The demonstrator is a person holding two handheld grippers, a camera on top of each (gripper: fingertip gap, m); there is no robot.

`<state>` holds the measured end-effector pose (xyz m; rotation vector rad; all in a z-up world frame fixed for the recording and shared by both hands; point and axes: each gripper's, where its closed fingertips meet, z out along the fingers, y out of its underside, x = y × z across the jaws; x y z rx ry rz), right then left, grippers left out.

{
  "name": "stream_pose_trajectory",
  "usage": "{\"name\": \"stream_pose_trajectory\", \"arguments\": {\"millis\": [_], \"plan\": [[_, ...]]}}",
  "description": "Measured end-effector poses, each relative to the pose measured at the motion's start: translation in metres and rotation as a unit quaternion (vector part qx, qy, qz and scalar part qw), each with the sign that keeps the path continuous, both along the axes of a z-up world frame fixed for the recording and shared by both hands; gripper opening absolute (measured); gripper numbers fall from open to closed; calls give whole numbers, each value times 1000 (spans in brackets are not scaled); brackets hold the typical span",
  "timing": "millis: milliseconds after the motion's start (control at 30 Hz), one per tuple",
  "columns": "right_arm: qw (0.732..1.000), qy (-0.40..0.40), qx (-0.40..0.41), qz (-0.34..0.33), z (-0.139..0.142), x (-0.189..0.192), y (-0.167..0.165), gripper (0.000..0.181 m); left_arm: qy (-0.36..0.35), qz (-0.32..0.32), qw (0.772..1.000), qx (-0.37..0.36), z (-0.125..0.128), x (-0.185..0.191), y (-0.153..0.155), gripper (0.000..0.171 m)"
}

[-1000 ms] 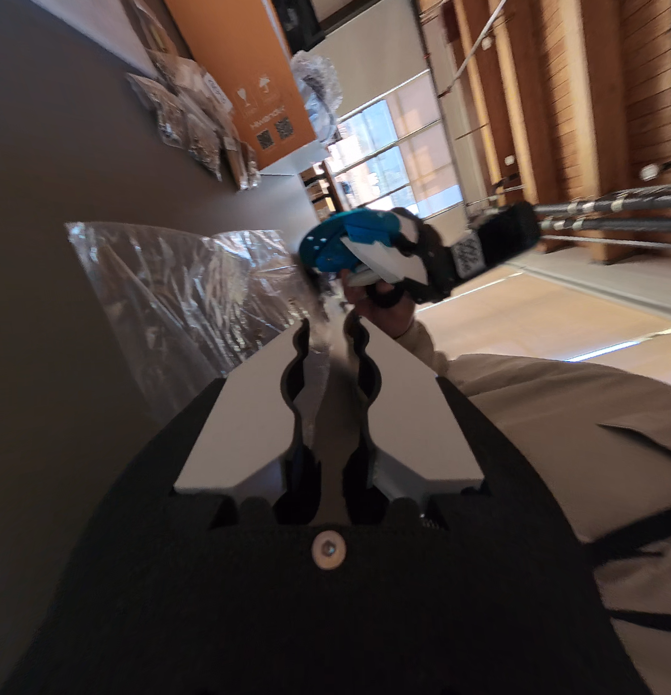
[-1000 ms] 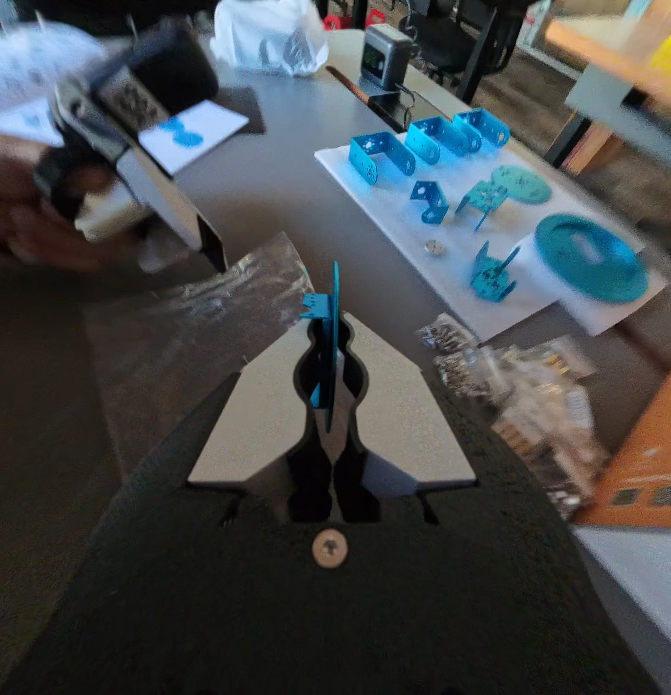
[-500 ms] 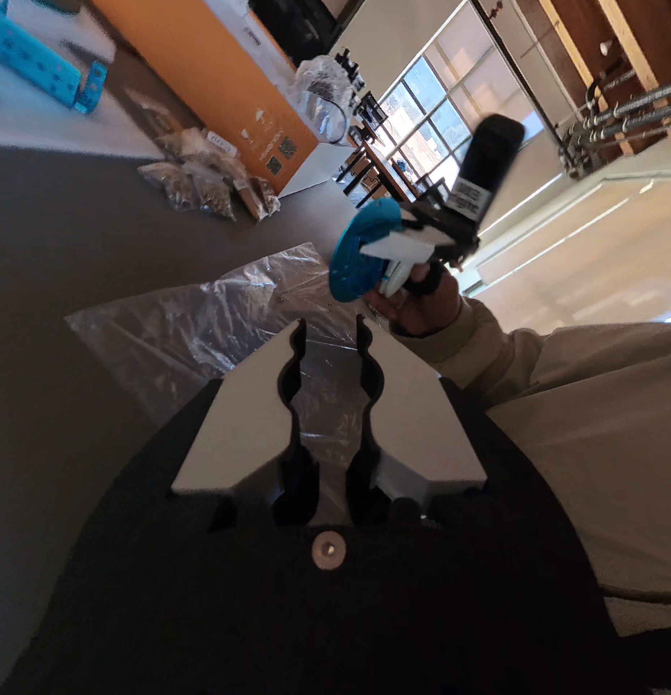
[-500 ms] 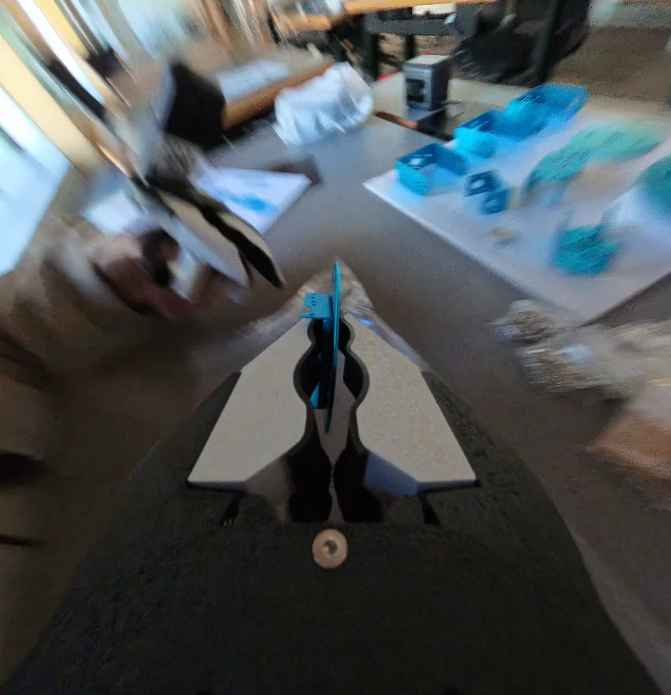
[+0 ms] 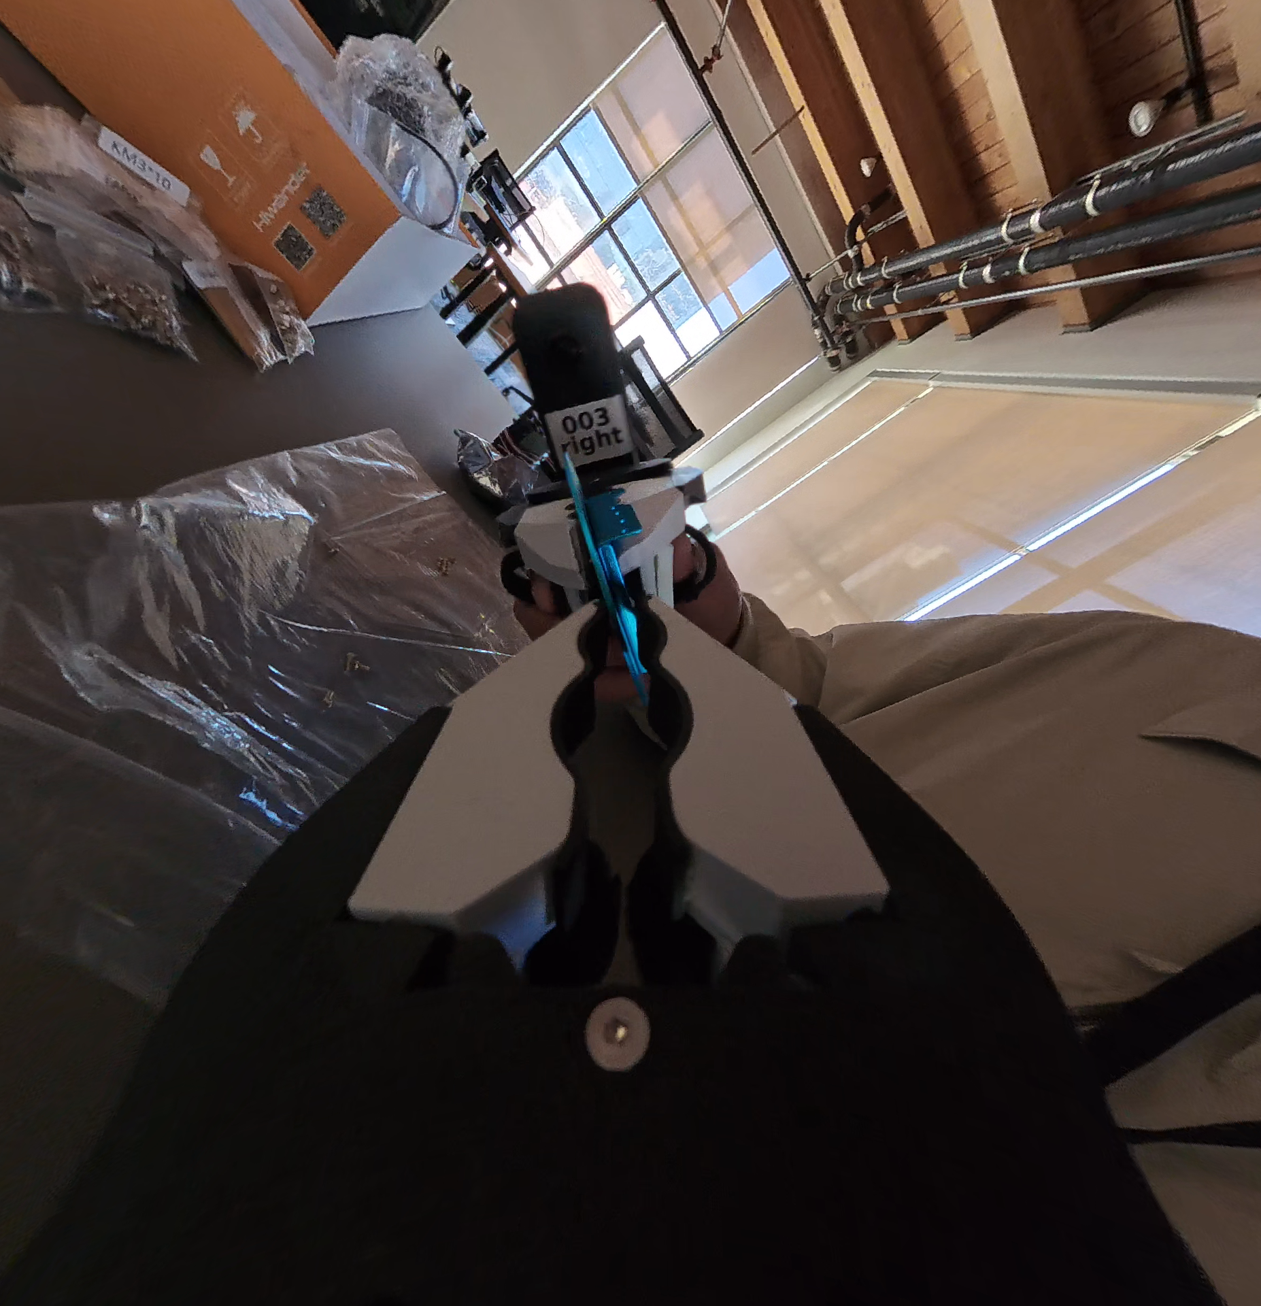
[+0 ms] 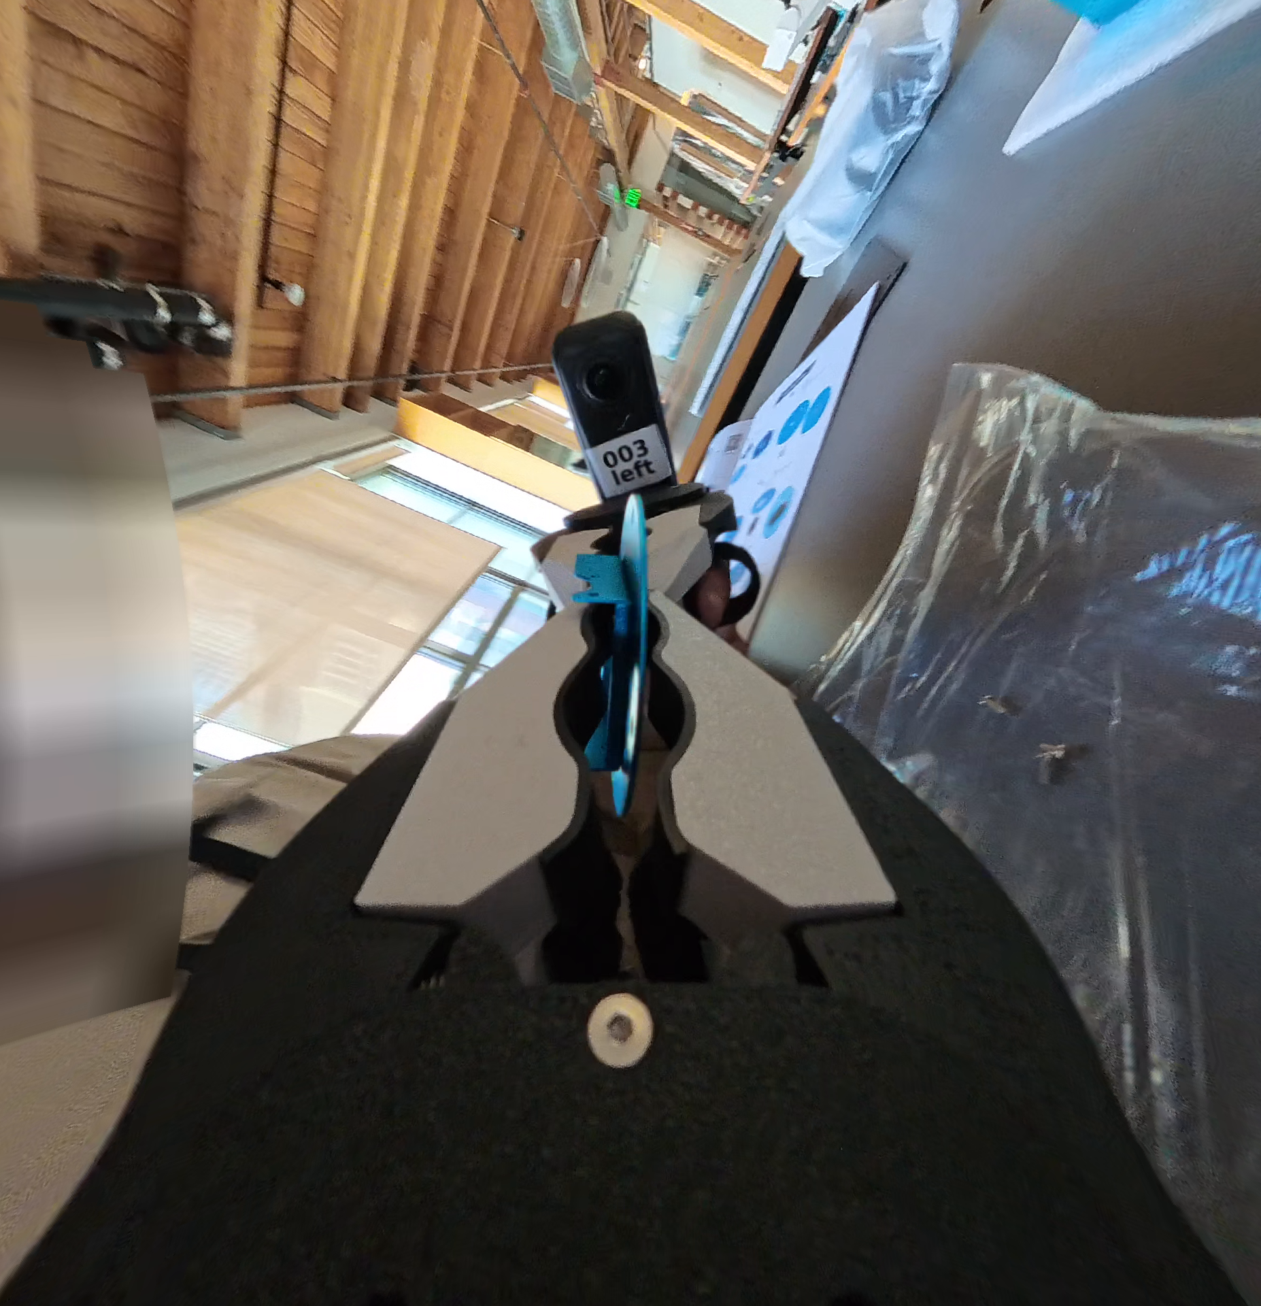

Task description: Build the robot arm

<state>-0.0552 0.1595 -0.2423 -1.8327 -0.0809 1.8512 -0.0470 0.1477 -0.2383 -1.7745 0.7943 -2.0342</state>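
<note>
Right wrist view has our right gripper (image 6: 622, 622) clamped on a thin blue metal disc (image 6: 633, 636) with a small bracket (image 6: 599, 579) fixed to it, held edge-on. It looks stiff, light and slick, so we judge the rim the best hold. Our left gripper (image 5: 622, 629) faces it nose to nose, jaws parted around the disc's far edge; contact is unclear. A clear plastic bag (image 5: 211, 608) lies on the table (image 5: 119, 396) beside both.
</note>
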Motion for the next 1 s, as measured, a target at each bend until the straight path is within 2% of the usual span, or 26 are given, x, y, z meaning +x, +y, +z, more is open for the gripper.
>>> {"name": "stream_pose_trajectory", "arguments": {"millis": [100, 200, 300, 400, 567, 667, 867, 1000], "plan": [[998, -48, 35, -12, -4, 0, 3, 4, -2, -4, 1000, -27, -4, 0, 2, 8], [1000, -13, 14, -6, 1, 0, 5, 4, -10, -18, 999, -41, -3, 1, -2, 7], [1000, -23, 10, -10, -5, -1, 7, 4, 5, -12, 999, -36, -8, 3, -2, 4], [999, -30, 0, -16, -11, -2, 10, 3, 18, -10, 998, -63, -16, 3, 1, 3], [997, -19, -75, -20, -29, -1, 15, 4, 29, -8, 986, -164, -30, 3, 7, 3], [993, -18, -115, -12, -37, -1, 17, 5, 41, -4, 979, -200, -37, 3, 9, 3], [993, -26, -113, -21, -32, 6, 25, 26, 27, 5, 972, -234, -36, -4, 17, 3], [994, -42, -102, -25, -30, 21, 22, 26, 25, 11, 971, -238, -36, -8, 20, 3]]}}
